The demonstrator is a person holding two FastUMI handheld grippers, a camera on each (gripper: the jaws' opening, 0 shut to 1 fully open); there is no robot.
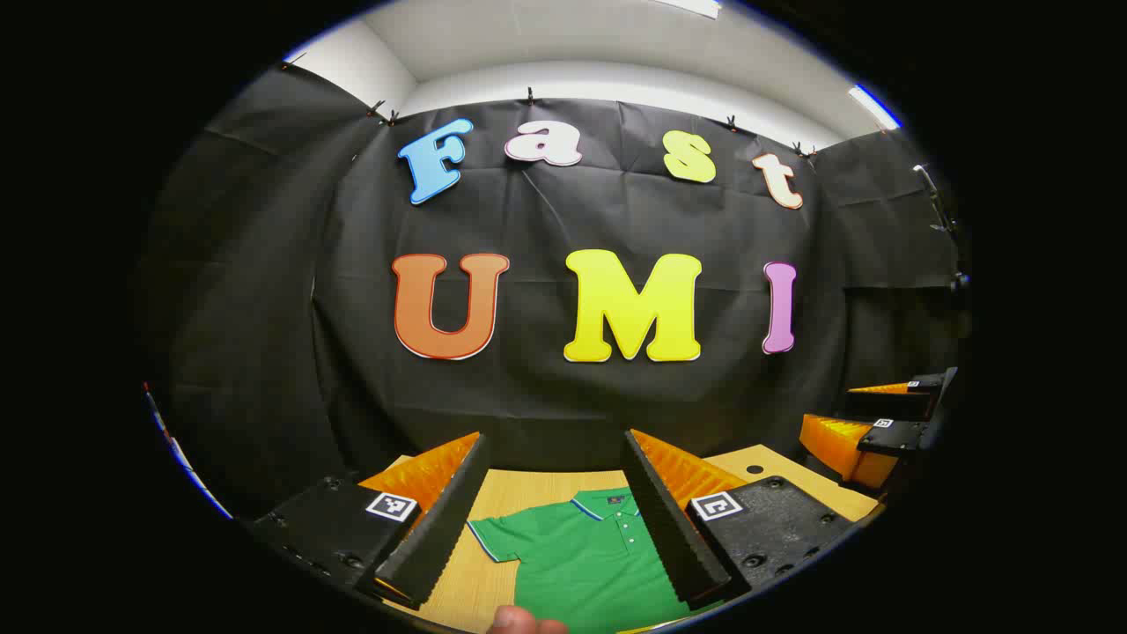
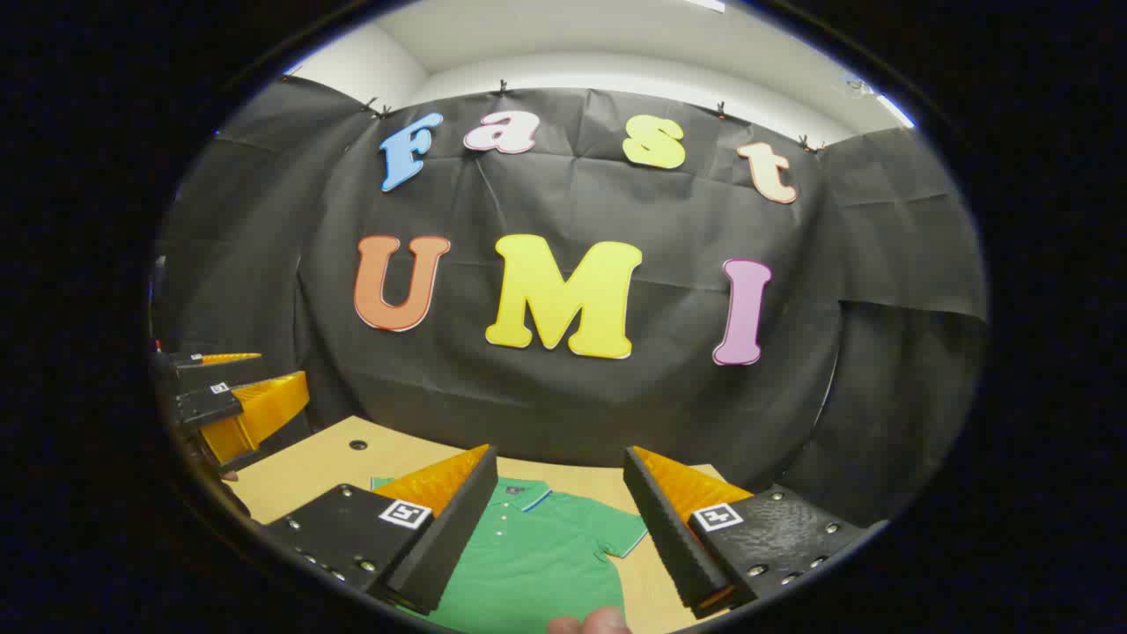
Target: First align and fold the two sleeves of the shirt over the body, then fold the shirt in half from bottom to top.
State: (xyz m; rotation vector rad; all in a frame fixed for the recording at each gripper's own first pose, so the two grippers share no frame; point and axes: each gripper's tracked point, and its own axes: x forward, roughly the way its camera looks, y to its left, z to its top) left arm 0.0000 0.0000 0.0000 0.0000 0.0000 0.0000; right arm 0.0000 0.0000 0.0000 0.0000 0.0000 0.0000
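A recording booth, not a home: black cloth (image 1: pixel 563 387) clipped up as the walls, a plain white ceiling (image 1: pixel 563 44) with strip lights above, and a bare light-wood worktop (image 2: pixel 299 467) set against the cloth

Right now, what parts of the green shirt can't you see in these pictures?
- Green polo shirt, left gripper view: bottom hem cut off by the lower edge; one sleeve hidden behind the left gripper finger.
- Right gripper view: the shirt is partly hidden behind the right gripper fingers, so the other sleeve cannot be made out.
- Chest logo: too small.
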